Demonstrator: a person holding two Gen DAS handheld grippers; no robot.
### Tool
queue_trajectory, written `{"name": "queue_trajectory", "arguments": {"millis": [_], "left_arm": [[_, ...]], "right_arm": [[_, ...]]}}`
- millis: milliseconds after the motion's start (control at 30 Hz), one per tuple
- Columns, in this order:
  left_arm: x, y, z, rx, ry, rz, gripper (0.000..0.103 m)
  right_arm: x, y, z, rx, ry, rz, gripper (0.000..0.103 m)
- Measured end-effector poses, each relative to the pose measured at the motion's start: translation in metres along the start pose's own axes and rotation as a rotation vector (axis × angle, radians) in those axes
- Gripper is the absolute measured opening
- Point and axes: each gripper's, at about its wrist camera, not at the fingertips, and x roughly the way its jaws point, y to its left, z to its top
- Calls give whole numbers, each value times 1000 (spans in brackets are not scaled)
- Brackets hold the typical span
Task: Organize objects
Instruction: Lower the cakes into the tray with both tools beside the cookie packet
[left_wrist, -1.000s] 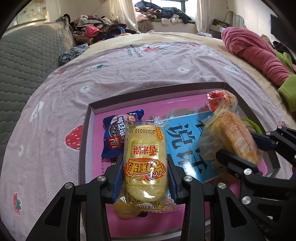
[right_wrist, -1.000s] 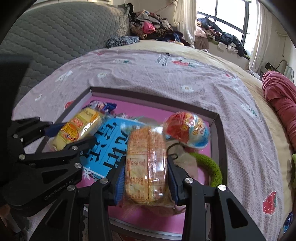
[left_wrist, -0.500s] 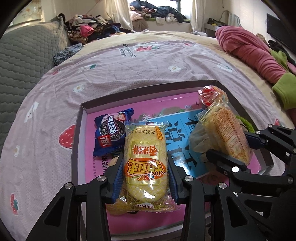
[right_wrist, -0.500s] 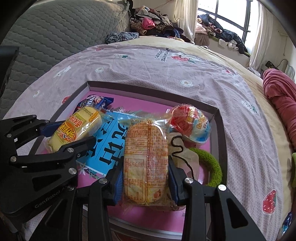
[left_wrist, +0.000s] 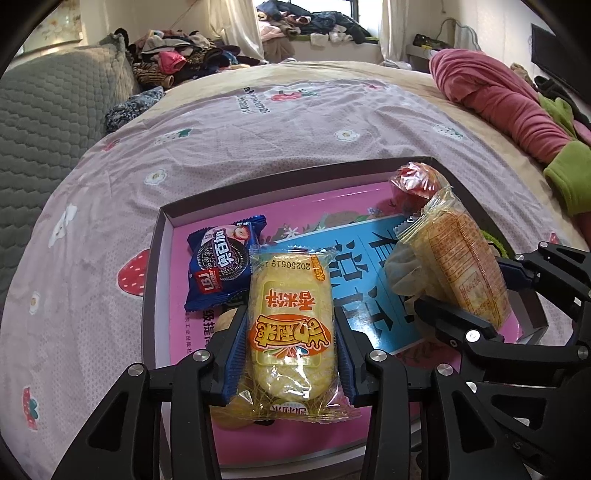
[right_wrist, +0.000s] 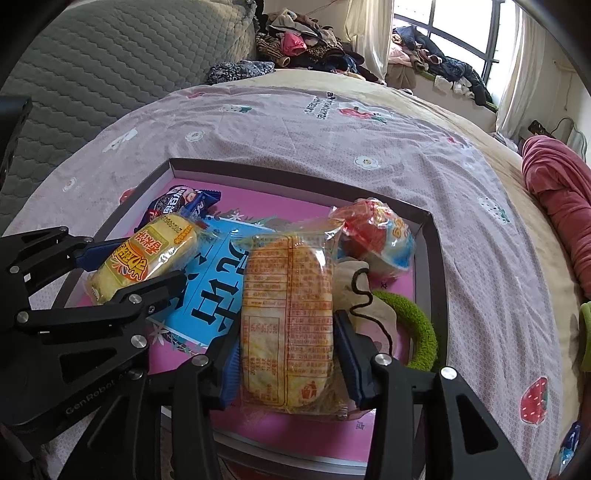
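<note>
Our right gripper (right_wrist: 286, 354) jaws are opening around the orange rice-cracker pack (right_wrist: 286, 321), starting its release over the box (right_wrist: 303, 177). Our left gripper (left_wrist: 291, 347) stays clamped on the yellow rice-cracker pack (left_wrist: 291, 325). Both hover above the pink box floor; that release comes next.

The blue booklet (left_wrist: 364, 266) lies partly hidden under snack packets (left_wrist: 291, 328).

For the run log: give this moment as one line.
left gripper: holds yellow snack pack | right gripper, opening: orange snack pack between fingers | both over box
</note>
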Motion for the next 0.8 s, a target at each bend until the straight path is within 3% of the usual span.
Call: {"name": "queue_trajectory", "arguments": {"millis": [467,667,800], "left_arm": [[1,2,0,7,9,13,48],[-1,3,0,0,9,12,49],[-5,4,1,-1,-3,34,61]], "right_arm": [[-1,1,-1,-14,5,-5,45],[-2,1,0,-12,5,-10,50],[-4,0,-1,-13,6,-17,52]]}}
